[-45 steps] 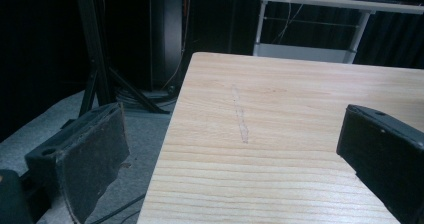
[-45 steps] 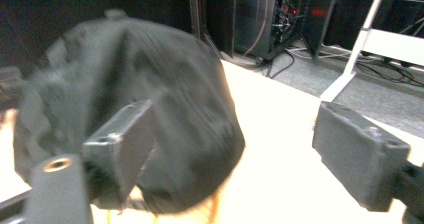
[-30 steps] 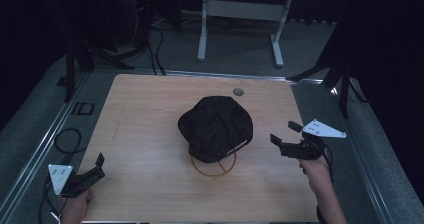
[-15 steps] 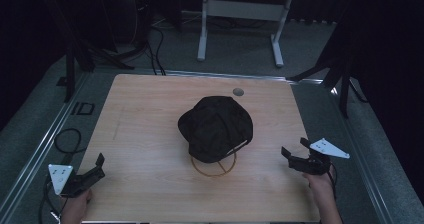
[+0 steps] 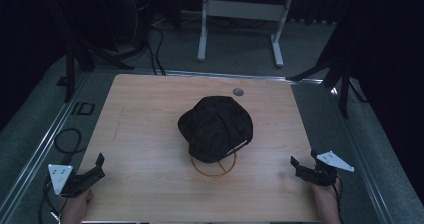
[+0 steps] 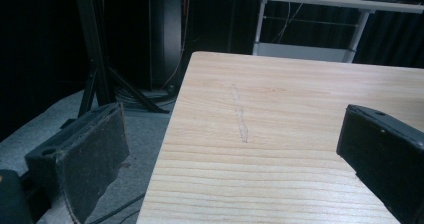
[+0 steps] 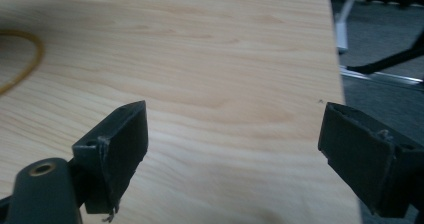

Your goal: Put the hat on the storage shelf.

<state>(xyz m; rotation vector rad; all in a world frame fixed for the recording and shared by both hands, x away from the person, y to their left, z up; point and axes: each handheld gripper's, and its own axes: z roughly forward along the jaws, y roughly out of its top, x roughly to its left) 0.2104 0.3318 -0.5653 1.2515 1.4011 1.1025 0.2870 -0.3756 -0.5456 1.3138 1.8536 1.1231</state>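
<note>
A black cap (image 5: 216,126) lies in the middle of the wooden table (image 5: 150,134), partly covering a thin yellow ring (image 5: 214,168) whose near arc sticks out toward me; a piece of that ring (image 7: 22,59) also shows in the right gripper view. My left gripper (image 5: 97,167) rests at the table's near left corner, open, jaws wide apart over the table edge (image 6: 165,149) with nothing between them. My right gripper (image 5: 304,165) sits at the near right edge, open and empty, its jaws spread above bare wood (image 7: 225,84).
A small round grommet (image 5: 238,91) sits in the table near its far edge. Beyond the table stand a white frame (image 5: 240,14) and black stands (image 5: 75,54) on grey floor. Cables (image 5: 65,141) lie left of the table.
My right gripper has drawn back from beside the cap toward the near right edge of the table. The left gripper and the cap have stayed put.
</note>
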